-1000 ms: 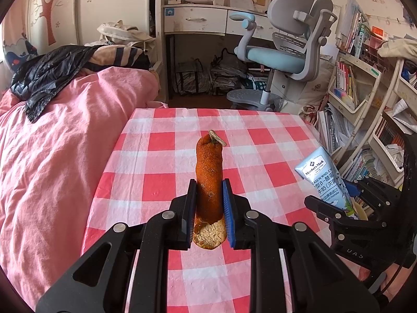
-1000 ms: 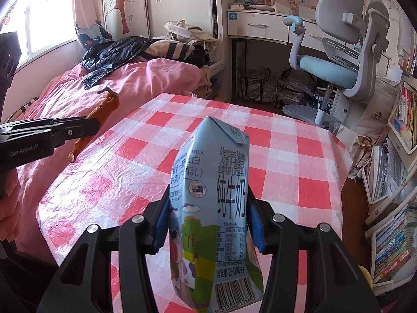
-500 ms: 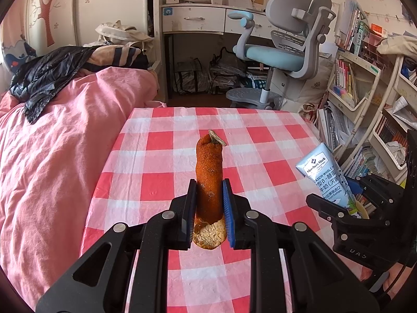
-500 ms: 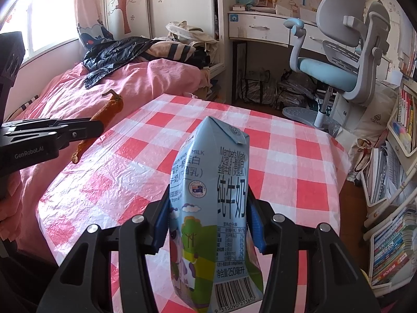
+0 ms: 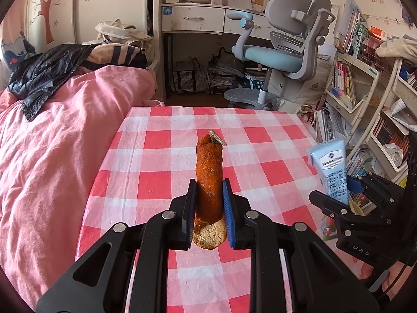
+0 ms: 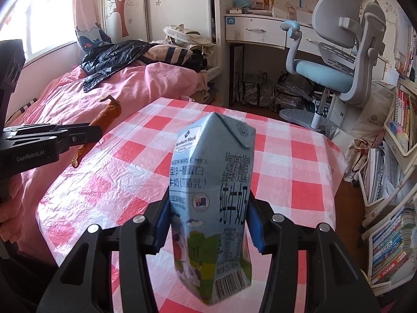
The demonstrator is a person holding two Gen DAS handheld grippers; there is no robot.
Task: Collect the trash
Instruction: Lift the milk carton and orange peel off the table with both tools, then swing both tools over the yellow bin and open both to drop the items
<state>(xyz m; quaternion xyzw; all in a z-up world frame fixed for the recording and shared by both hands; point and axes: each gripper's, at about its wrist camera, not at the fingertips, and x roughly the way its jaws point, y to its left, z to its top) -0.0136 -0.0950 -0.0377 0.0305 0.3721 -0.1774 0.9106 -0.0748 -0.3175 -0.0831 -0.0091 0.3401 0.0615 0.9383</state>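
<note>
Here both pieces of trash are already lifted above the red-and-white checked tablecloth (image 5: 161, 182). The left gripper (image 5: 209, 208) pinches a long curl of dried orange peel (image 5: 209, 177); the right gripper (image 6: 208, 224) clamps a pale-blue milk carton (image 6: 211, 195). Pickup looks done; next comes carrying both to a bin, which no view shows.

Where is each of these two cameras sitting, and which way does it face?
Left wrist: sits on the left gripper, looking along its jaws, shut on an orange peel, across the checked table.
Right wrist: sits on the right gripper, jaws shut on a milk carton.
Shared: table, desk chair, and each other's gripper and load.
</note>
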